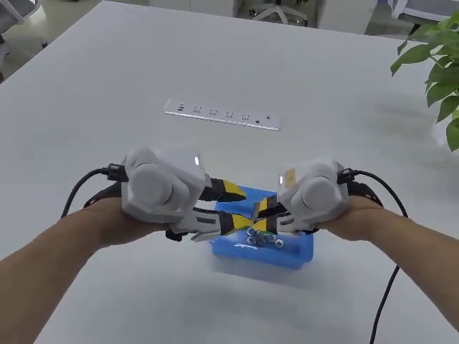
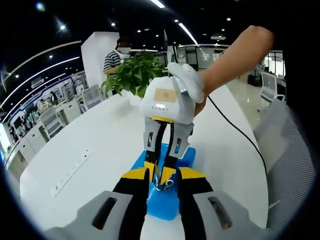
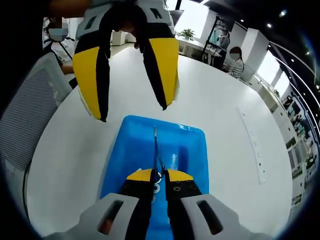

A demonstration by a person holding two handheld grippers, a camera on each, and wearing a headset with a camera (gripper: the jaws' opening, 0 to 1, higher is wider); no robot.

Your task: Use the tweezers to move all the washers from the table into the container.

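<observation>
A blue container (image 1: 295, 262) sits on the white table near me, with several small metal washers (image 1: 262, 239) inside it. The two grippers face each other just above it. My right gripper (image 1: 259, 215) is shut on thin metal tweezers (image 3: 155, 147), whose tips point out over the blue container (image 3: 187, 145). Washers (image 3: 158, 188) lie under its jaws; I cannot tell whether the tweezers hold one. My left gripper (image 2: 164, 180) stands open with nothing between its yellow-and-black jaws. It appears again as the left gripper (image 3: 132, 112), hanging over the container's far end. Opposite it is the right gripper (image 2: 161, 167).
A white power strip (image 1: 222, 115) lies further back on the table. A green plant (image 1: 437, 64) stands at the far right edge. Black cables trail from both grippers. Mesh chairs (image 2: 290, 165) and people stand beyond the table.
</observation>
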